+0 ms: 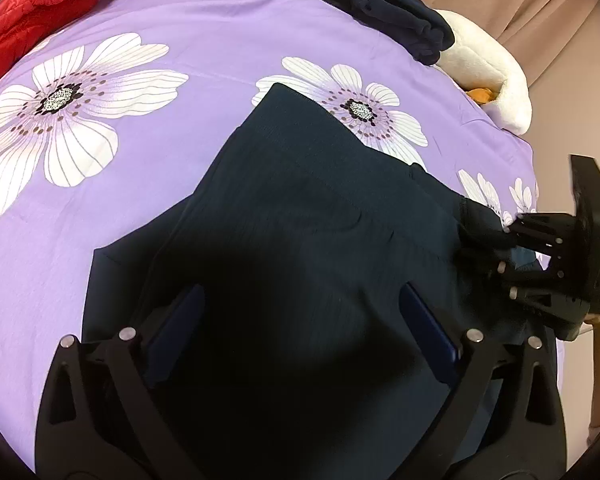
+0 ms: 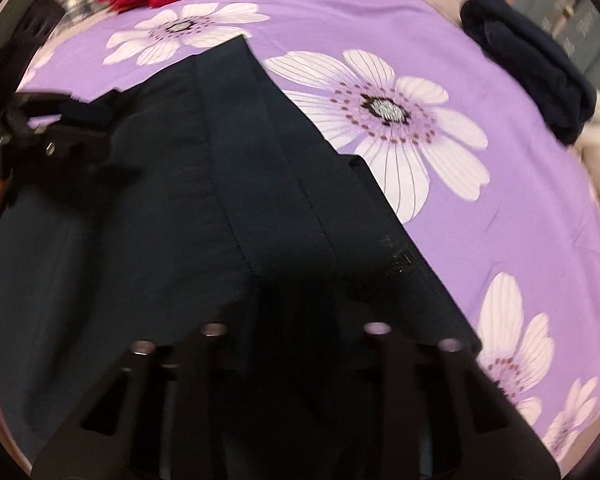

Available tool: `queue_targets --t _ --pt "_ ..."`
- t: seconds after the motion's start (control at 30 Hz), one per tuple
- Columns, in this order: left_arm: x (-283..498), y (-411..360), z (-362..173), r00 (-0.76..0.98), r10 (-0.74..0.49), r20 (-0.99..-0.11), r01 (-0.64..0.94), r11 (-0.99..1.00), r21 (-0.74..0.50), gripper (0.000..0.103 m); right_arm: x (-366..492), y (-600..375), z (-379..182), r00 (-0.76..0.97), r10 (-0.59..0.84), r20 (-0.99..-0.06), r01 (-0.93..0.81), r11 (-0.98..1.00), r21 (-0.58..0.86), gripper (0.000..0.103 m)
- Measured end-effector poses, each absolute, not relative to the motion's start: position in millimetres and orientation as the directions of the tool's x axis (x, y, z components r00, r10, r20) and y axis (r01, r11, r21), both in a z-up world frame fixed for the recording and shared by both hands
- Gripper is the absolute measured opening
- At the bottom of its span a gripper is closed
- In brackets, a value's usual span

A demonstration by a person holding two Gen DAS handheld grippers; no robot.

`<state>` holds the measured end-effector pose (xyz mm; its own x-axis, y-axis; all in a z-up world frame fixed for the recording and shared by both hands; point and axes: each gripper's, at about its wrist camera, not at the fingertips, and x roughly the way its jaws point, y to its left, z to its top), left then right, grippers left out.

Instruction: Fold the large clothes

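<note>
A large dark navy garment [image 1: 300, 216] lies partly folded on a purple flowered bedsheet [image 1: 148, 168]; it also fills the left and middle of the right wrist view [image 2: 172, 200], with a zipper [image 2: 396, 264] near its right edge. My left gripper [image 1: 300, 308] hovers over the garment with blue pads wide apart and nothing between them. My right gripper [image 1: 500, 236] comes in from the right edge, its fingers pinched on the garment's right hem. In its own view the right gripper's [image 2: 296, 328] fingertips are buried in dark cloth. The left gripper [image 2: 60, 136] shows at the left there.
A red puffy jacket [image 1: 32, 4] lies at the far left of the bed. A folded navy garment [image 1: 384, 8] rests at the far edge beside a white plush toy [image 1: 488, 72]. The bed's right edge runs past the right gripper. A beige curtain [image 1: 540, 4] hangs behind.
</note>
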<state>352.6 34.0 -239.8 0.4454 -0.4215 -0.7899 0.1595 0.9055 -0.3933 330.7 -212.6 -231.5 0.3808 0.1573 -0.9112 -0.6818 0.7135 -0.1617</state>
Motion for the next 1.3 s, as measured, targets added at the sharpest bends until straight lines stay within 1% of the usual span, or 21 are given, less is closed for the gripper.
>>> queue_targets --t 0.03,0.13,0.27,0.37,0.5,0.57,0.63,0.7,0.77,0.8,0.93,1.03,1.07,1.17,1.3 --pt "352.8 34.3 -240.2 0.448 -0.422 -0.788 0.159 0.905 -0.394 0.099 324.5 -209.5 -230.2 0.432 0.111 -0.895 -0.678 0.694 -0.241 0.005" --pt "352.7 34.6 -239.7 0.452 -0.424 -0.785 0.146 0.903 -0.403 0.099 314.2 -204.8 -220.7 0.543 0.045 -0.838 -0.643 0.665 -0.381 0.004" --pt "353.9 34.8 -238.4 0.455 -0.421 -0.784 0.13 0.903 -0.409 0.099 313.3 -200.9 -208.9 0.648 0.002 -0.761 -0.568 0.667 -0.482 0.004" --pt "355.0 34.4 -237.9 0.457 -0.419 -0.784 0.128 0.904 -0.408 0.099 323.0 -199.5 -209.2 0.676 -0.017 -0.737 -0.523 0.693 -0.496 0.004" --pt "358.5 34.4 -235.8 0.453 -0.417 -0.788 0.122 0.904 -0.409 0.099 345.0 -209.6 -234.0 0.66 -0.083 -0.746 -0.44 0.762 -0.475 0.004" --pt "361.8 33.1 -233.1 0.45 -0.414 -0.791 0.123 0.907 -0.404 0.099 356.2 -218.8 -242.6 0.637 -0.091 -0.765 -0.4 0.81 -0.429 0.004" --pt "365.1 31.2 -229.7 0.45 -0.412 -0.793 0.126 0.908 -0.4 0.099 360.6 -227.5 -236.8 0.621 -0.028 -0.783 -0.382 0.862 -0.334 0.004" --pt "367.3 27.3 -225.7 0.45 -0.419 -0.789 0.136 0.905 -0.403 0.099 357.7 -237.3 -223.4 0.635 0.028 -0.772 -0.36 0.895 -0.264 0.004" --pt "368.7 19.9 -221.3 0.448 -0.438 -0.78 0.161 0.897 -0.412 0.099 354.0 -253.9 -205.4 0.656 0.064 -0.752 -0.317 0.928 -0.198 0.009" --pt "368.8 15.3 -219.5 0.447 -0.444 -0.776 0.177 0.895 -0.41 0.099 351.6 -260.4 -198.5 0.658 0.076 -0.749 -0.305 0.936 -0.174 0.009" --pt "369.8 -17.8 -213.1 0.442 -0.45 -0.776 0.276 0.892 -0.359 0.099 325.3 -270.2 -186.2 0.633 0.149 -0.76 -0.356 0.927 -0.114 0.009" --pt "375.7 -50.9 -216.0 0.419 -0.438 -0.796 0.352 0.886 -0.302 0.1 305.5 -266.1 -195.9 0.574 0.211 -0.791 -0.428 0.901 -0.07 0.009" --pt "380.6 -61.2 -221.1 0.403 -0.426 -0.81 0.365 0.887 -0.284 0.099 300.8 -264.4 -200.6 0.56 0.211 -0.801 -0.439 0.896 -0.071 0.009" --pt "398.4 -75.5 -242.6 0.399 -0.325 -0.858 0.339 0.921 -0.191 0.099 307.9 -260.0 -224.3 0.529 0.156 -0.834 -0.429 0.897 -0.104 0.009" --pt "414.7 -72.9 -244.1 0.431 -0.293 -0.853 0.282 0.942 -0.181 0.099 331.9 -275.1 -235.4 0.553 0.084 -0.829 -0.284 0.954 -0.092 0.01"
